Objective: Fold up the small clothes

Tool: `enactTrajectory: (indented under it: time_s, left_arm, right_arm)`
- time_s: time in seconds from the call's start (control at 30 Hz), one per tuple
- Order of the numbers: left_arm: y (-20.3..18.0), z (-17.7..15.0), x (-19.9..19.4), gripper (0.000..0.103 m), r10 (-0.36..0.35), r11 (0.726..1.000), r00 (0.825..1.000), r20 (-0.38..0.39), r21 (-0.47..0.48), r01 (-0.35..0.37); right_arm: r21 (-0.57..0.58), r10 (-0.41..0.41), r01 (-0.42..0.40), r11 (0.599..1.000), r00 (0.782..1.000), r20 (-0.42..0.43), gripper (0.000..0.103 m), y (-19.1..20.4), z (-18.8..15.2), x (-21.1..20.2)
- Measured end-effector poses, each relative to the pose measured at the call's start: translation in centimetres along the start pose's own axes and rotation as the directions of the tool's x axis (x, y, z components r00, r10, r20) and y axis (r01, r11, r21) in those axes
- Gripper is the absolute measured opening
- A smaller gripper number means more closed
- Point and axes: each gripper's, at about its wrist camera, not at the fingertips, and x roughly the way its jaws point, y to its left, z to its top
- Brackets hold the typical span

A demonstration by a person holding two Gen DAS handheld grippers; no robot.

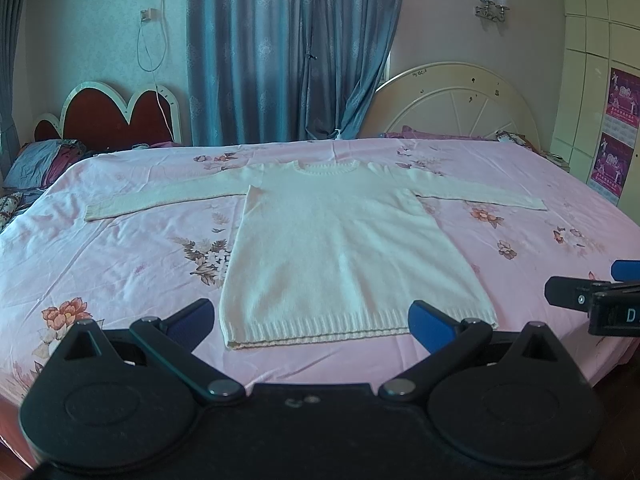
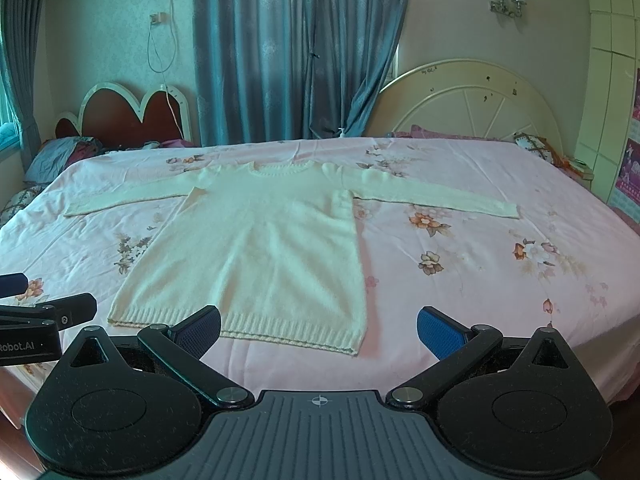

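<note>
Cream knitted sweater [image 1: 340, 248] spread flat on the bed [image 1: 120, 264], front down or up cannot be told. Neck hole [image 1: 326, 167] on the far side, ribbed hem [image 1: 360, 330] on the near side. Both sleeves stretched straight out, one sleeve [image 1: 160, 200] to the left, the other sleeve [image 1: 480, 194] to the right. Not folded yet.

Pink sheet with flower prints [image 1: 66, 314] under the sweater, a bit wrinkled.

Left hand-held gripper [image 1: 312, 322] low at the near edge of the bed, just in front of the hem. Blue pads [image 1: 430, 326] spread wide apart, nothing between them, not touching the sweater. From the right wrist view, left hand-held gripper [image 2: 24, 300] peeking in at the left edge, also near the hem corner.

Right hand-held gripper [image 2: 318, 332] beside it, also low at the near edge. Pads [image 2: 440, 332] spread wide too, holding nothing. Left pad of it [image 2: 198, 330] in front of the hem in the picture; touching or not cannot be told. Seen from the left wrist view, right hand-held gripper [image 1: 592, 292] poking in at the right edge, off to the side of the sweater.

Far behind the bed, blue curtains [image 1: 288, 52] hanging closed. A dark red headboard [image 1: 108, 118] at the left with a blue pillow [image 1: 38, 162] by it. A round cream headboard [image 1: 456, 100] at the right. A small wall lamp [image 1: 492, 4] up high. Pink posters [image 1: 618, 128] on the cupboard at the far right
</note>
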Motion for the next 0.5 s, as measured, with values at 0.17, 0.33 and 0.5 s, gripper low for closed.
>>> enactTrajectory:
  time_s: [0.17,0.33,0.5]
  left_arm:
    - [-0.10,-0.27,-0.05,0.103,-0.004,1.000,1.000,0.003,-0.002,0.004]
    - [-0.15,-0.30,-0.06,0.103,-0.003,1.000,1.000,0.004,-0.003,0.003]
    - [-0.13,-0.36,0.02,0.103,-0.003,1.000,1.000,0.004,-0.003,0.003]
  right_arm:
    - [0.000,0.001,-0.001,1.000,1.000,0.001,0.103,-0.20,-0.14,-0.02]
    - [0.000,0.001,-0.001,1.000,1.000,0.002,0.103,-0.22,-0.09,-0.03]
    - [0.001,0.000,0.000,1.000,1.000,0.001,0.103,-0.21,-0.11,0.00]
